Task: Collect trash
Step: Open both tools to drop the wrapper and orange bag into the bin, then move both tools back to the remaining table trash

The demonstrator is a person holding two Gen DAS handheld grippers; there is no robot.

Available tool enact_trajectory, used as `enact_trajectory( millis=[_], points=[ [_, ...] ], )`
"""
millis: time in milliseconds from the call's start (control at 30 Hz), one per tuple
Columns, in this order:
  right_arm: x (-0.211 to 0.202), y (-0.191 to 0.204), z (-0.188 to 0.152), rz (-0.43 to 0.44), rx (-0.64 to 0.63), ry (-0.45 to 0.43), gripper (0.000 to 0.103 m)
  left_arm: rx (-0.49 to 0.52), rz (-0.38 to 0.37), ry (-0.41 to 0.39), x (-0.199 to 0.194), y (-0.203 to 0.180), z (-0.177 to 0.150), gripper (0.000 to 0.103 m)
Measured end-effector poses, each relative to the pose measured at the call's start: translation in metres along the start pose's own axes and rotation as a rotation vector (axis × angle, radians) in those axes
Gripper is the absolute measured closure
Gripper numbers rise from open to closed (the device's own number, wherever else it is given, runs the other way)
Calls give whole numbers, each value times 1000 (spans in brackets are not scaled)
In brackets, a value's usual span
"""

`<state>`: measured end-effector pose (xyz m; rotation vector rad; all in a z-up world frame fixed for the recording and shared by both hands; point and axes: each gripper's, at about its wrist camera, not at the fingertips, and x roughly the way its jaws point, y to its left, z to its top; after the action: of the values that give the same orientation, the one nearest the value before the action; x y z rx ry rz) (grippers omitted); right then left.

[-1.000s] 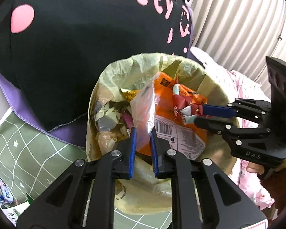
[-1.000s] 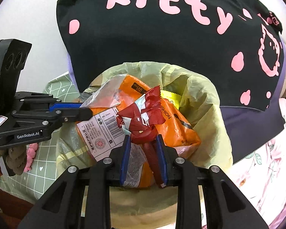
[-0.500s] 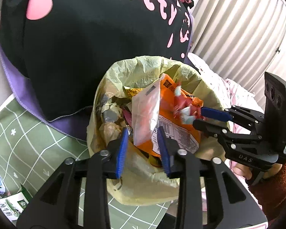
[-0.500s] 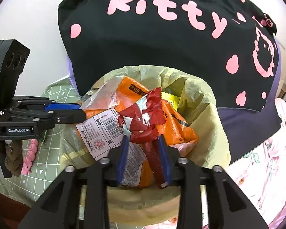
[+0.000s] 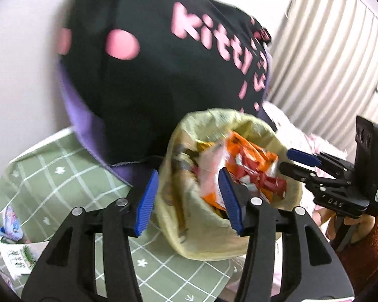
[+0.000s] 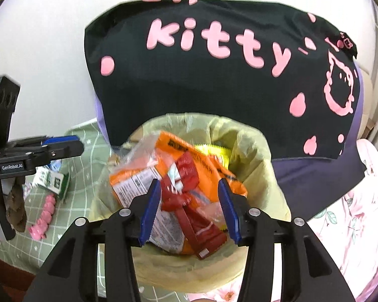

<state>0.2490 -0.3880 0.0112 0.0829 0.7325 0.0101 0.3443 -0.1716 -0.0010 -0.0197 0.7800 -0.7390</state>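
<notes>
Black fabric bag (image 6: 219,80), printed with pink "kitty" lettering and a purple lower band, stands behind the work area; its surface is matte and smooth. Beneath it lies a green checked cloth (image 5: 50,181) with small white motifs, covering what may be a bed or a worktop; the frames do not settle which.

Yellow-green bin liner (image 6: 254,151), thin, crinkled and semi-translucent, lines a round bin and is folded over its rim. It is nearly full.

Trash inside, largest first: an orange snack bag (image 6: 138,176), glossy film with a white barcode panel; a red wrapper (image 6: 189,176), creased and shiny, lying on top; a clear plastic piece (image 5: 209,161).

Change since one second ago: both tools were clenched on wrappers over the bin. Left tool (image 5: 189,188) is now released, jaws spread wide astride the near rim of the liner, gripping nothing. Right tool (image 6: 189,198) is likewise released, jaws spread above the red wrapper, which now rests loose in the bin. Judgement: this deposit is complete and both tools are free for the next pickup.

Remaining litter: a small green-and-white carton (image 6: 53,181) and a pink ridged item (image 6: 44,216) lie on the cloth, left of the bin.
</notes>
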Motion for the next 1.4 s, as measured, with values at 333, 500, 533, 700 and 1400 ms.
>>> enact_trajectory(
  millis=[333,500,533,700,1400],
  points=[
    [3,56,18,168,-43,-72,48,-90,209,-93,-68,71,-49,54],
    [17,105,24,212,-151,-54,48,-182,362,-74,-106,128,-94,54],
    [21,117,25,235,-165,-40,48,-213,401,-70,-116,143,-104,54],
    [39,165,19,299,-238,2,48,-371,543,-74,-162,200,-151,54],
    [226,363,21,502,-475,282,68,-545,597,-75,-223,248,-229,54]
  ],
)
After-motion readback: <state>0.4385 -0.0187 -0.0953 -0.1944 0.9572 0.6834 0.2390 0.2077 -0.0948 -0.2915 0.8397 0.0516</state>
